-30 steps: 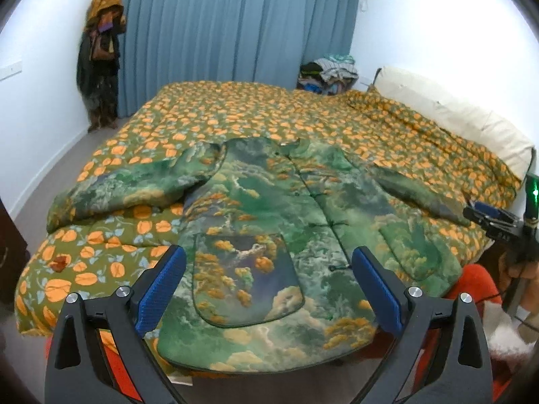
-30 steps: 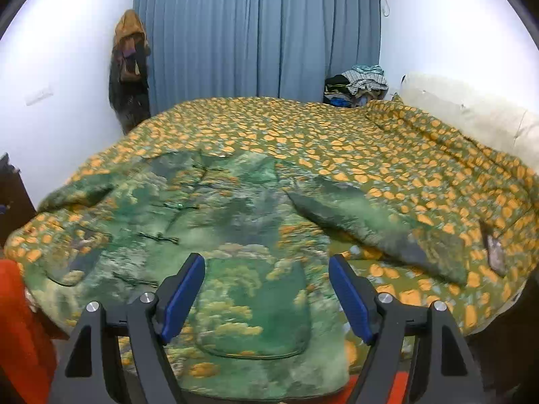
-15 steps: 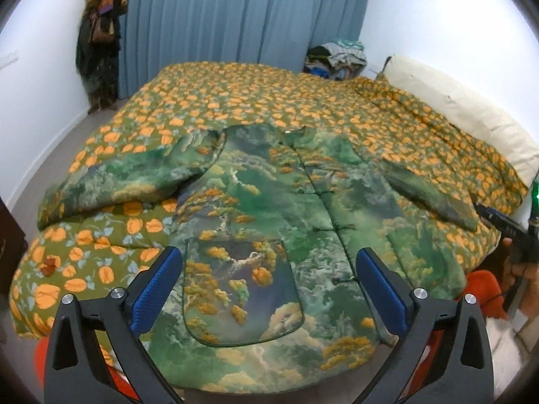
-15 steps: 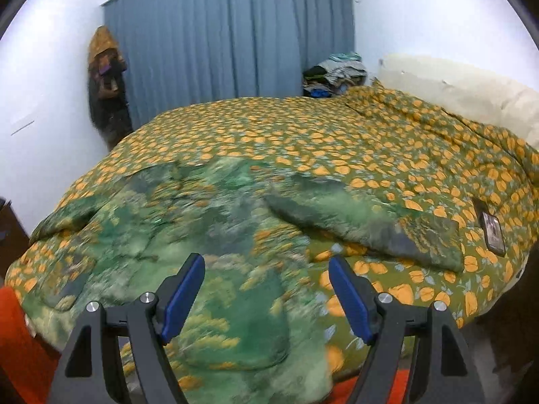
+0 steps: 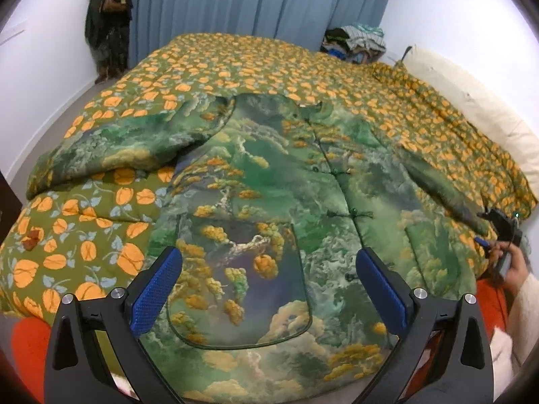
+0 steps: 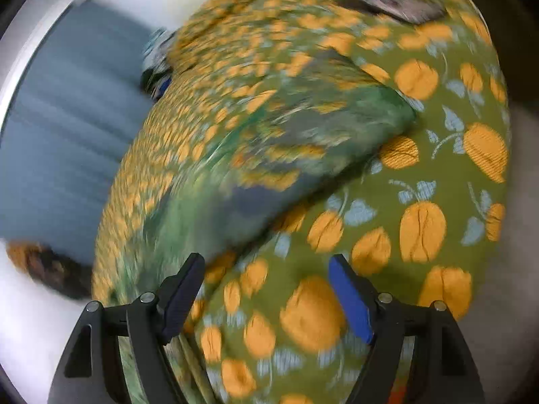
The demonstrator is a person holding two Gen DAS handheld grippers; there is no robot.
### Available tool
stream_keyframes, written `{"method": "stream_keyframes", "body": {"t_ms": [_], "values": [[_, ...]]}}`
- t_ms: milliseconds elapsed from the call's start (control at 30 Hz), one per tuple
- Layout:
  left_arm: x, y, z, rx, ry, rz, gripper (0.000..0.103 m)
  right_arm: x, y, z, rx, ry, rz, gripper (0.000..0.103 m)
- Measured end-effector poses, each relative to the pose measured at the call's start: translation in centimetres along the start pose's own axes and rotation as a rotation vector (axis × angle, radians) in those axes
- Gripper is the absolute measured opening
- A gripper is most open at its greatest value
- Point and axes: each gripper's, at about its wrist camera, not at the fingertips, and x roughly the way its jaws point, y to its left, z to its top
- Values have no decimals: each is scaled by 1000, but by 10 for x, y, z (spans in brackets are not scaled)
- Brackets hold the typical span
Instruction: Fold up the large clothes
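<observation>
A large green landscape-print jacket (image 5: 269, 175) lies face up and buttoned on the orange-patterned duvet (image 5: 235, 64), both sleeves spread out. My left gripper (image 5: 269, 256) hovers open over the near pocket (image 5: 242, 286) close to the hem, holding nothing. At the bed's right edge a hand in a cream sleeve carries my right gripper (image 5: 485, 232), by the cuff of the right sleeve (image 5: 438, 185). The right wrist view is rolled and blurred. There my right gripper (image 6: 266, 289) stands open above the duvet (image 6: 421, 222), with the sleeve (image 6: 303, 141) just ahead and nothing between the pads.
A blue curtain (image 5: 252, 0) hangs behind the bed. A pile of clothes (image 5: 353, 38) sits in the far corner and garments (image 5: 107, 17) hang on the left wall. A cream pillow (image 5: 471, 101) lines the right side. A dark phone (image 6: 397, 6) lies on the duvet.
The right wrist view has rolled hard and swung down and right, close to the right sleeve's cuff. The left gripper has edged closer over the jacket. Both jaws keep their width.
</observation>
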Motion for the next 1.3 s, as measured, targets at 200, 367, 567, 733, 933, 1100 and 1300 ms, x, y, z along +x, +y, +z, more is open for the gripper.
{"method": "stream_keyframes", "body": {"t_ms": [200, 367, 567, 733, 933, 1100, 1300], "values": [[12, -8, -3, 8, 31, 10, 102, 21, -25, 40, 186, -119, -25, 74], [16, -7, -8, 27, 42, 38, 102, 18, -6, 56, 116, -193, -84, 13], [26, -2, -9, 10, 60, 29, 102, -28, 124, 15, -378, -246, 46, 10], [27, -8, -8, 21, 52, 14, 102, -43, 224, -65, -692, -179, 205, 10], [20, -2, -10, 2, 47, 11, 102, 10, 281, -176, -959, -5, 217, 10], [23, 2, 0, -6, 64, -12, 102, 54, 264, -245, -1054, 103, 152, 14], [44, -19, 34, 47, 110, -135, 102, 59, 235, -276, -1050, 290, 168, 67]]}}
